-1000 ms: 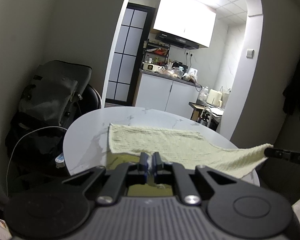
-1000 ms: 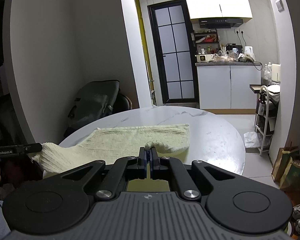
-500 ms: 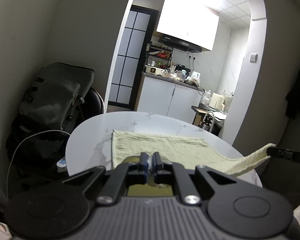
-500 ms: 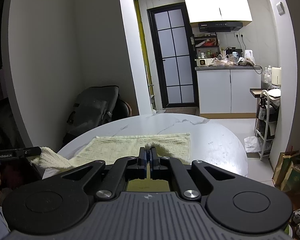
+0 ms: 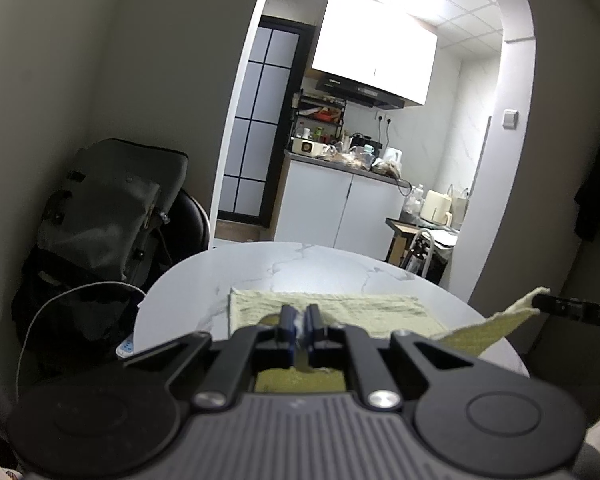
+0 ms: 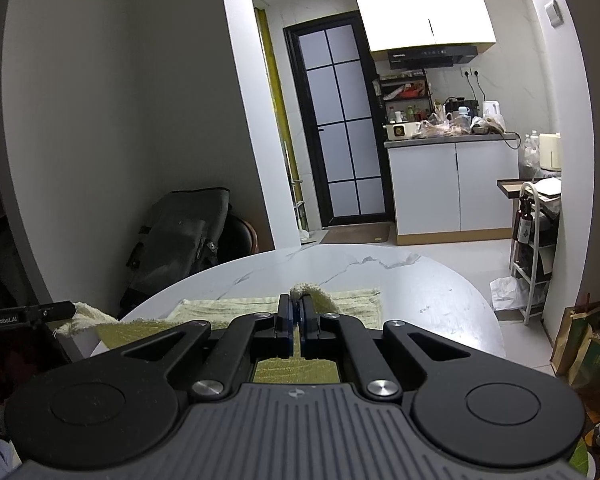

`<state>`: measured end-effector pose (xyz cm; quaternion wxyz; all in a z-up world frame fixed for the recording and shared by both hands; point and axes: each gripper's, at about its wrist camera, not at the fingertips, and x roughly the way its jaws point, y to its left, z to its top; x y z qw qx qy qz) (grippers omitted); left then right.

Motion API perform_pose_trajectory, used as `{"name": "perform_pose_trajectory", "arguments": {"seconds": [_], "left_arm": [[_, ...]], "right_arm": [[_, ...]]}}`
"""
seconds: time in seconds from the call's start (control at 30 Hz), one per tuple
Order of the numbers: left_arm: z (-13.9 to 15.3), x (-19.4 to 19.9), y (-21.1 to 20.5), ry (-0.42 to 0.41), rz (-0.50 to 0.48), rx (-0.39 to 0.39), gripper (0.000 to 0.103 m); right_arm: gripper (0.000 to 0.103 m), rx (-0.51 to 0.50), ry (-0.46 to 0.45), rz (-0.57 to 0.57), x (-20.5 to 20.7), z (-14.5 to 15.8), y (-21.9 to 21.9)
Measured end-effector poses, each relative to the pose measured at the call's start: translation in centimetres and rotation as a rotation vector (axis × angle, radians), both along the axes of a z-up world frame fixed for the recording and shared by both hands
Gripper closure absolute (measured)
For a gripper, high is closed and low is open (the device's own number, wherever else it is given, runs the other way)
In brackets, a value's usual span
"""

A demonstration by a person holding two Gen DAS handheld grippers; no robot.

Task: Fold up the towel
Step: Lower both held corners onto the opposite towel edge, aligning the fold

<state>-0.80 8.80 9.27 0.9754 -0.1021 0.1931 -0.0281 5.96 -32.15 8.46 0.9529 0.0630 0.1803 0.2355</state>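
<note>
Legibly, "GenRobot.AI" marks the left gripper [image 6: 66,309], both grippers' jaws pinching corners of the towel [image 5: 340,307]

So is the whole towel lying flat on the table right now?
No, the near edge of the towel is lifted off the table, one corner pinched in the right tongs and the other in the left tongs.

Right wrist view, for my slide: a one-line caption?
Right gripper shut on towel corner above marble table; left gripper pinches the other.
</note>
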Motion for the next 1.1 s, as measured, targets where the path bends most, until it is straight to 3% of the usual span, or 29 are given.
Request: {"name": "perform_pose_trajectory", "arguments": {"seconds": [1.1], "left_arm": [[-0.9,5.8,2.8,0.072,0.074,-0.063,0.097]], "right_arm": [[0.1,0.023,0.07,0.0,8.9,-1.0,4.0]]}}
